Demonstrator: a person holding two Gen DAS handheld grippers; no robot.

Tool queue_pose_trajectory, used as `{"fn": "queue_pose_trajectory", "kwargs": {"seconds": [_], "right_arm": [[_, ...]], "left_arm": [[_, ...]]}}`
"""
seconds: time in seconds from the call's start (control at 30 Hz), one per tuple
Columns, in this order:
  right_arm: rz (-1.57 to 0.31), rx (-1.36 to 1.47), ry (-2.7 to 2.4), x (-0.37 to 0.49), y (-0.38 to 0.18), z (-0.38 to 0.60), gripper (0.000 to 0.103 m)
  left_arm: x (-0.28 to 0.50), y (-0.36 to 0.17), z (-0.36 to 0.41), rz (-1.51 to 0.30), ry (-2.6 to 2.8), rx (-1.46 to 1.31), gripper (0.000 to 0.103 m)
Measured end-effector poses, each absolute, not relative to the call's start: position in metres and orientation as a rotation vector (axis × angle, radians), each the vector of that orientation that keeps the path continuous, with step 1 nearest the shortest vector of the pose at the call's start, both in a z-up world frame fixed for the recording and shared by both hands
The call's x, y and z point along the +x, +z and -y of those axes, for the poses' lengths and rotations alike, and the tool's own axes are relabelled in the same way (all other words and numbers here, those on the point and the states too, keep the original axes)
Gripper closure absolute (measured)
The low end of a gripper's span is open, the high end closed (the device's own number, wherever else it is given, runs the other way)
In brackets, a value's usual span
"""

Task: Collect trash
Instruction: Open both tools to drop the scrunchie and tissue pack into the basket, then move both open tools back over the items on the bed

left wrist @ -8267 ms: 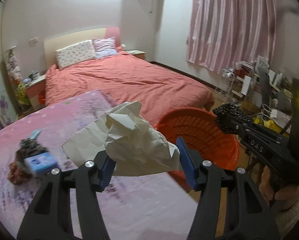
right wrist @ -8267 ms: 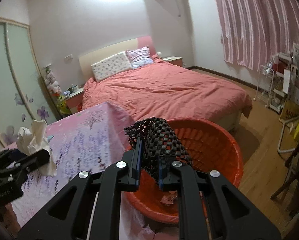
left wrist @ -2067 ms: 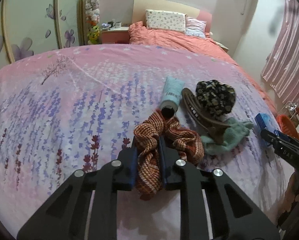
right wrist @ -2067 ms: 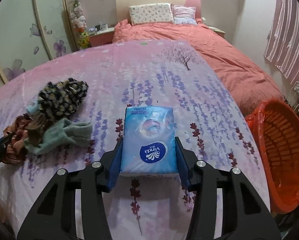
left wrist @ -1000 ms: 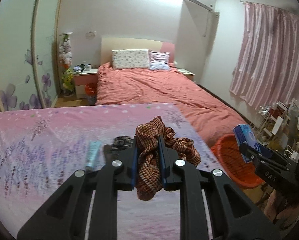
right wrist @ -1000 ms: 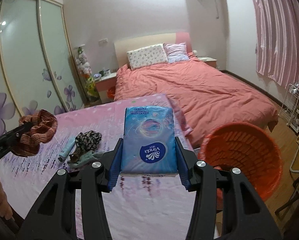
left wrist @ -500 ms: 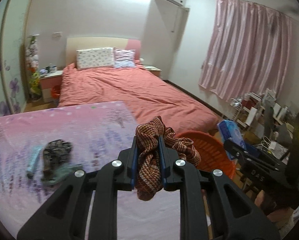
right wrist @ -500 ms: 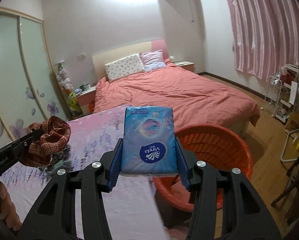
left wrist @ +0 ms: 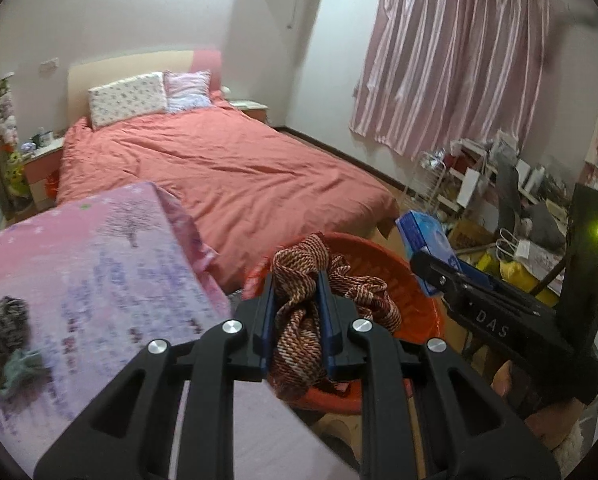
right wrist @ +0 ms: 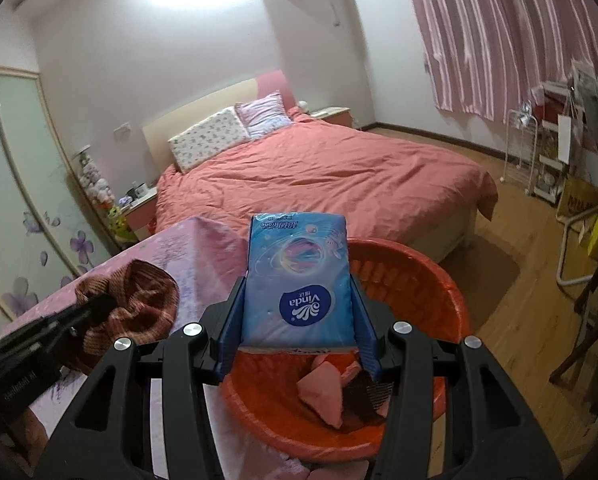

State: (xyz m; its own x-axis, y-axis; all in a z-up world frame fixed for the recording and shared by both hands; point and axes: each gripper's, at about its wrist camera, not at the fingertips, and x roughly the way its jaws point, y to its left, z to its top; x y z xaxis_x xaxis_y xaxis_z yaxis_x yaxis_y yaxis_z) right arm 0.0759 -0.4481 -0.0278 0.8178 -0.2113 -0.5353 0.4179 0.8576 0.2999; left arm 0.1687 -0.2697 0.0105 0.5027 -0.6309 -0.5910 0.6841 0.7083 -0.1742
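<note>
Grippers first. Left gripper (left wrist: 298, 316) has its jaws nearly together, clamped on a brown-and-cream scrunchie (left wrist: 299, 320) that bulges above and below the blue pads. Right gripper (right wrist: 297, 320) stands about half open, its pads pressed to the long sides of a blue tissue pack (right wrist: 297, 280), held flat and face up.

Beyond both tools sits the red basket (right wrist: 431, 296): in the left view at 3 o'clock of the scrunchie and partly behind it, in the right view under and past the pack from 3 to 6 o'clock. Pink scraps and something dark already lie in its bottom. At 9 o'clock runs the pink lavender-print cover (left wrist: 79, 264), with a few small things left at its far left edge; a red-covered bed (right wrist: 331, 176) lies at 12.

Judged from this, the step in hand is the carry to the basket, with both loads close to the rim. Next move: bring each load over the opening, then part the jaws so it drops inside.

Writing: the pack reads "Vinda", with small print I cannot make out; the right gripper's body, seen from the left, reads "DAS".
</note>
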Motion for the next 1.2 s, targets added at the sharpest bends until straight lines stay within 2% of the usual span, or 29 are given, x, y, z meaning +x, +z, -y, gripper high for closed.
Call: {"fn": "queue_pose_trajectory", "kwargs": {"seconds": [0.1, 0.13, 0.17, 0.23, 0.43, 0.73, 1.2], "right_arm": [[-0.529, 0.455, -0.34, 0.081, -0.039, 0.461, 0.05], [-0.535, 0.458, -0.346, 0.082, -0.042, 0.463, 0.049], [-0.539, 0.459, -0.35, 0.084, -0.044, 0.464, 0.047], [-0.548, 0.462, -0.359, 0.085, -0.05, 0.465, 0.036], [-0.571, 0.461, -0.373, 0.08, -0.06, 0.46, 0.033], [-0.612, 0.395, -0.322, 0.09, -0.055, 0.427, 0.032], [-0.697, 0.247, -0.169, 0.115, -0.053, 0.32, 0.032]], "left_arm": [[0.179, -0.006, 0.291, -0.71, -0.799, 0.109, 0.073], [0.183, -0.01, 0.297, -0.72, -0.797, 0.113, 0.066], [0.188, -0.017, 0.303, -0.738, -0.794, 0.119, 0.054], [0.194, -0.027, 0.306, -0.748, -0.764, 0.138, 0.046], [0.206, -0.044, 0.288, -0.773, -0.696, 0.151, 0.042], [0.205, -0.036, 0.207, -0.724, -0.562, 0.166, 0.035], [0.255, -0.03, -0.025, -0.737, -0.117, 0.028, 0.035]]}}
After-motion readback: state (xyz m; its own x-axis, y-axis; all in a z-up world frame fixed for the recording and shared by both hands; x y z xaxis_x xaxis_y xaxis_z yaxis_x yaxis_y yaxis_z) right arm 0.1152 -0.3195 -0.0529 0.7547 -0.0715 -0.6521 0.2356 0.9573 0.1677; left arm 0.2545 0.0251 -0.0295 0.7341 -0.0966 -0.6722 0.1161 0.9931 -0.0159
